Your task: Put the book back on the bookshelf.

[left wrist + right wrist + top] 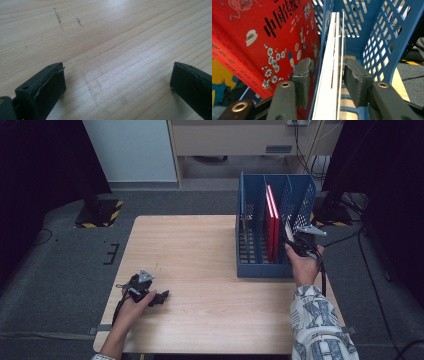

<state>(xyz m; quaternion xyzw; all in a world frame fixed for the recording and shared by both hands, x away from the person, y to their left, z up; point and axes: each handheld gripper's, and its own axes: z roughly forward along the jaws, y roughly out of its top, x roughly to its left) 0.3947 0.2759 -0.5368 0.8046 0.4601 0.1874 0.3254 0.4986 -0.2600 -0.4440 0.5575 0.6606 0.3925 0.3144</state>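
A blue perforated file rack (260, 269) stands on the right half of the wooden table (200, 245). Red books (272, 225) stand upright in its middle slot; the red cover (262, 42) carries cartoon figures and Chinese print. A thin white book (332, 57) stands on edge in the slot to the right. My right gripper (329, 82) straddles that white book, with a narrow gap at each pad, so it is open. From above, the right gripper (296, 240) sits at the rack's front right corner. My left gripper (117, 85) is open over bare wood, and rests low near the table's front left (161, 297).
The rack's blue mesh side wall (384, 42) is close to my right jaw. Grey carpet surrounds the table, with black stands on yellow-striped bases (100, 212) at the far left and far right. Cables (370, 270) trail on the floor at the right.
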